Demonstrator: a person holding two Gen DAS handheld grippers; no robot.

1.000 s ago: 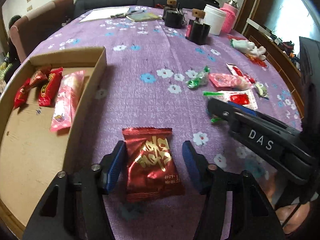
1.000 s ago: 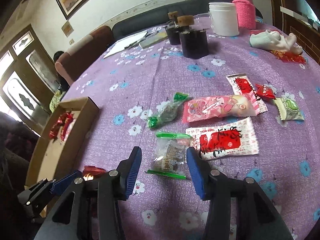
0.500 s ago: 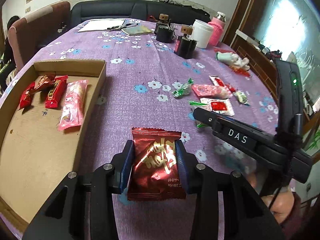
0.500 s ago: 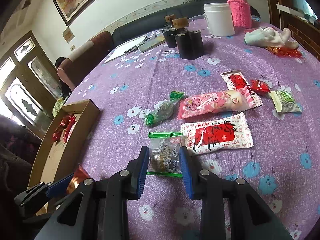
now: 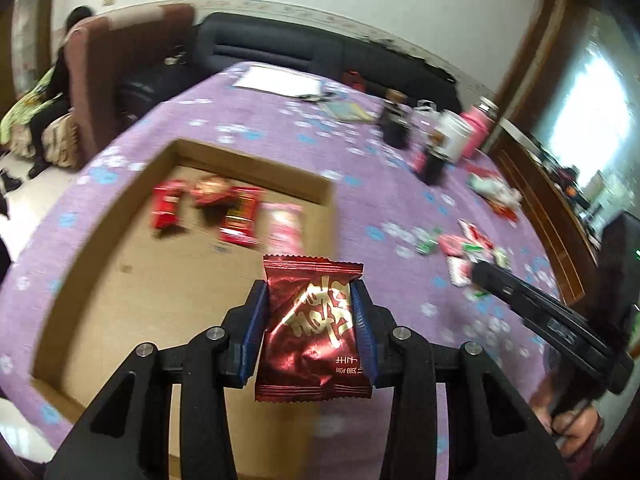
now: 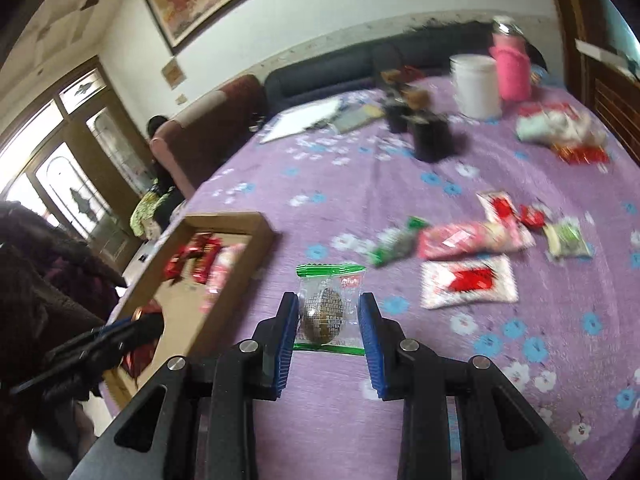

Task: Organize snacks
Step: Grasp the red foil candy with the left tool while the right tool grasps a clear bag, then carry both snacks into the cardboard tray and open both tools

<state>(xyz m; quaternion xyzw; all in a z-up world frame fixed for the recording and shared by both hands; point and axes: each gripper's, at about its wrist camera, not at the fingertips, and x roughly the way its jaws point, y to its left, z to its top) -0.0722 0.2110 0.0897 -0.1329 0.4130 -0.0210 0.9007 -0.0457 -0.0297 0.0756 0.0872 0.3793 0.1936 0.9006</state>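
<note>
Left wrist view: the left tongs point(image 5: 311, 322) are clamped on a red packet point(image 5: 312, 330), lifted at 6 o'clock, with the cardboard box point(image 5: 120, 272) toward 10 o'clock. Right wrist view: the right tongs point(image 6: 328, 326) grip a clear green-edged packet point(image 6: 327, 306) above the purple surface point(image 6: 360, 168), loose snacks point(image 6: 468, 260) at 2 o'clock.
</note>
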